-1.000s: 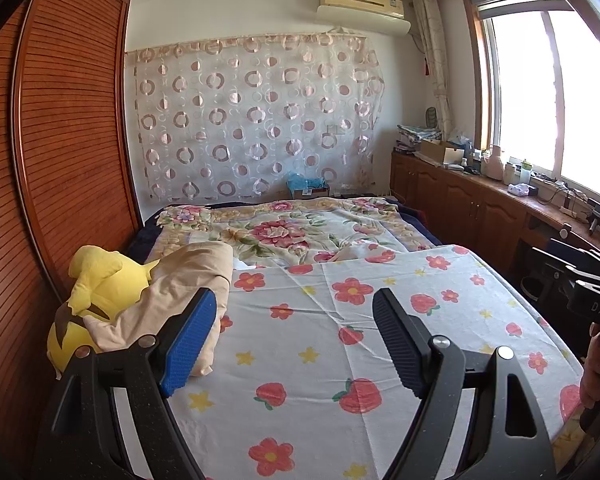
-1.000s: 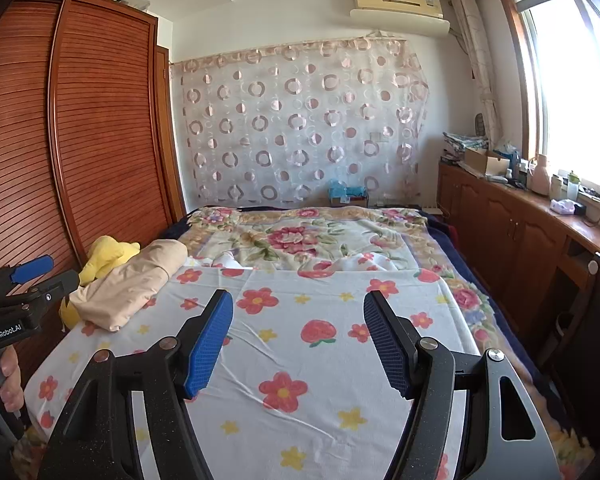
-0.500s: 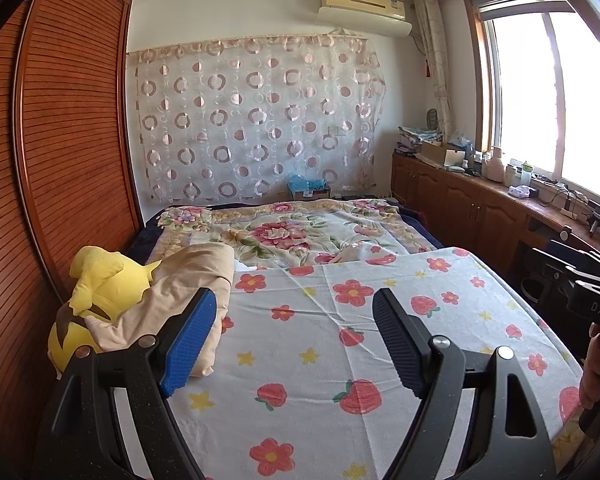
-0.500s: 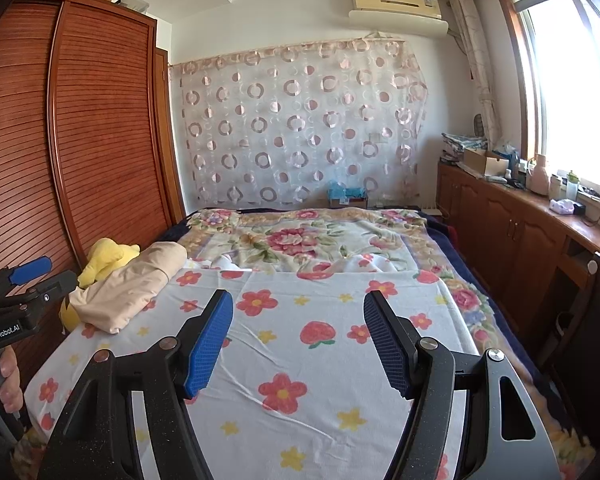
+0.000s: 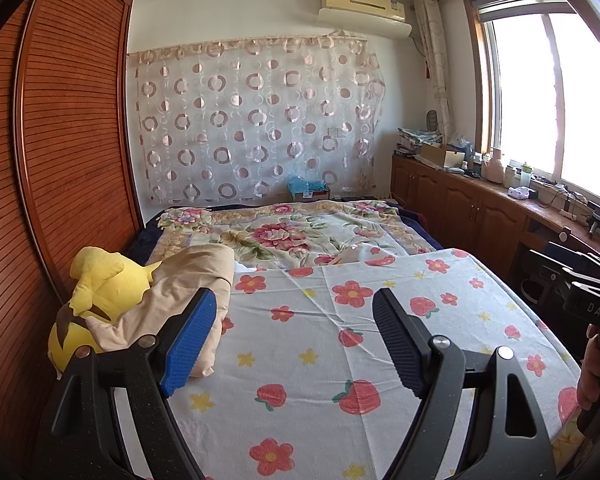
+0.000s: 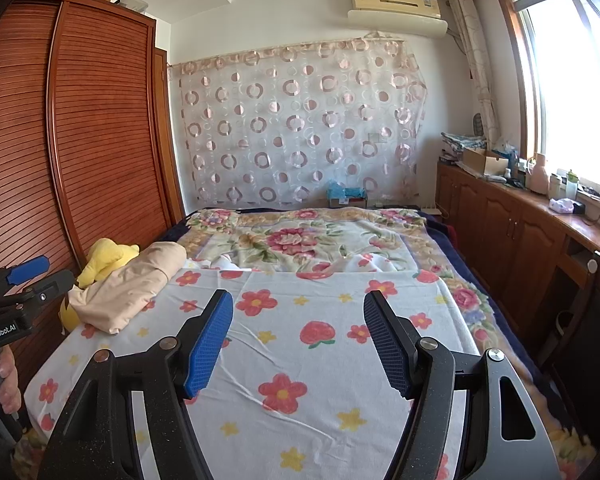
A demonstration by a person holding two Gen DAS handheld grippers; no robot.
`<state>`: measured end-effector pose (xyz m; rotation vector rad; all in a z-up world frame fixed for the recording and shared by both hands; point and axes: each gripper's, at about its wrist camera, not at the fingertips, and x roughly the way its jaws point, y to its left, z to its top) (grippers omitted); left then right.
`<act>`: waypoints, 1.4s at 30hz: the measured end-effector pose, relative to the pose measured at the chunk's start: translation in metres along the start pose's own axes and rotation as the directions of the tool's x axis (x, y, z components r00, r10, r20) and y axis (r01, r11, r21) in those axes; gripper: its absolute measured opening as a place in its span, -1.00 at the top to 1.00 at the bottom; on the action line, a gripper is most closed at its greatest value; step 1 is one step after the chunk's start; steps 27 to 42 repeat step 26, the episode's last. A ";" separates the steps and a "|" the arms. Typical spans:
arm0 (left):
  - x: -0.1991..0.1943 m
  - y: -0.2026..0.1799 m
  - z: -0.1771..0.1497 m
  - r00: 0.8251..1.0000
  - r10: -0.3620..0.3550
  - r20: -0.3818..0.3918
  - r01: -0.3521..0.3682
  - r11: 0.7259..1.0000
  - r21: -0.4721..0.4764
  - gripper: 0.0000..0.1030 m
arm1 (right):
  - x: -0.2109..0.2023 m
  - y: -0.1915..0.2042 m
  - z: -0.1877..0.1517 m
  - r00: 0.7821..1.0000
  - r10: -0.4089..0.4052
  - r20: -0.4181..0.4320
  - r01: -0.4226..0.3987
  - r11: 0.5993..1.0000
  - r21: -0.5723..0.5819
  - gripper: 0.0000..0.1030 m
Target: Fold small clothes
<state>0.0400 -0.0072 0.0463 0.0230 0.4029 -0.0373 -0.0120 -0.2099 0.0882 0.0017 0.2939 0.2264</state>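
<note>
Left hand-held gripper (image 5: 292, 334) open, beige garment (image 5: 172, 304) just left

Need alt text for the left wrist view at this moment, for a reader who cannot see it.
The open left gripper, holding nothing, hovers over a bed's flower-print sheet. A beige garment lies bunched at the left edge against a yellow plush toy, beside a wooden wardrobe.
</note>
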 end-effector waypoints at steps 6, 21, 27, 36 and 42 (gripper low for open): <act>0.000 0.001 -0.001 1.000 -0.001 0.001 0.001 1.000 -0.001 -0.58 | 0.000 -0.001 0.001 1.000 0.001 0.002 -0.001 1.000 0.001 -0.36; 0.000 0.001 -0.002 1.000 -0.002 0.002 0.002 1.000 -0.003 -0.58 | 0.001 0.001 -0.002 1.000 0.000 0.005 0.000 1.000 -0.001 -0.36; -0.001 0.001 -0.002 1.000 -0.002 0.002 0.002 1.000 -0.003 -0.58 | 0.001 0.001 -0.002 1.000 0.001 0.005 -0.001 1.000 0.000 -0.36; -0.001 0.001 -0.002 1.000 -0.002 0.002 0.002 1.000 -0.003 -0.58 | 0.001 0.001 -0.002 1.000 0.001 0.005 -0.001 1.000 0.000 -0.36; -0.001 0.001 -0.002 1.000 -0.002 0.002 0.002 1.000 -0.003 -0.58 | 0.001 0.001 -0.002 1.000 0.001 0.005 -0.001 1.000 0.000 -0.36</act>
